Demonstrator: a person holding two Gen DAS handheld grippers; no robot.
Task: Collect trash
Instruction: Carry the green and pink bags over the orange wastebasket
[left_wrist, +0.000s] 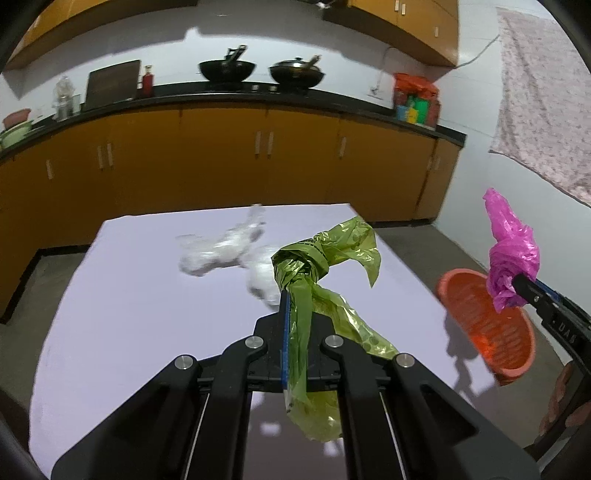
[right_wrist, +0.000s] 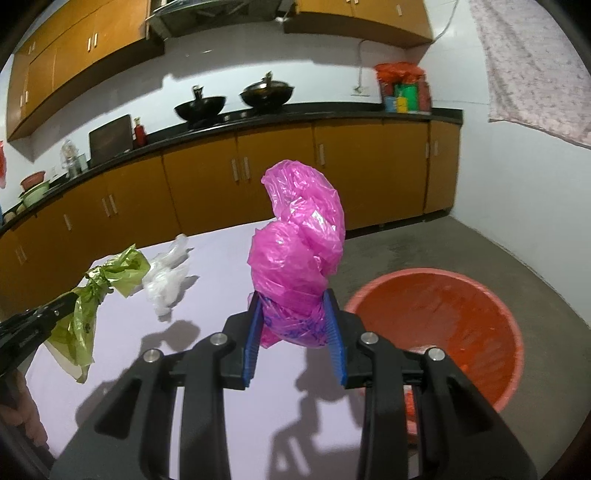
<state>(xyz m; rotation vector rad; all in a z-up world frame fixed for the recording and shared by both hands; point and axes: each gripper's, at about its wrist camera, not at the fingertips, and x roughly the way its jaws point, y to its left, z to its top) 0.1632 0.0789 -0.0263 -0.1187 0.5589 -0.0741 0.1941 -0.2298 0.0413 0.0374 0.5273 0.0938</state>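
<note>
Above the lilac table (left_wrist: 147, 314), two knotted bags ride in clamped grippers, with the orange basket (right_wrist: 436, 317) on the floor at the right.

From the left: the left gripper (left_wrist: 295, 295) is pinched tight on the green bag (left_wrist: 321, 258), gripped only by a thin twisted neck, so the slick film could slip out mid-carry. The clear plastic wrap (left_wrist: 221, 251) lies on the table beyond it, uncollected. The right gripper (right_wrist: 293, 314) squeezes the pink bag (right_wrist: 299, 251), whose puffed top could catch the basket rim or spring out on release. Dark print on the green bag and blue marks on the pink one are unreadable.
</note>
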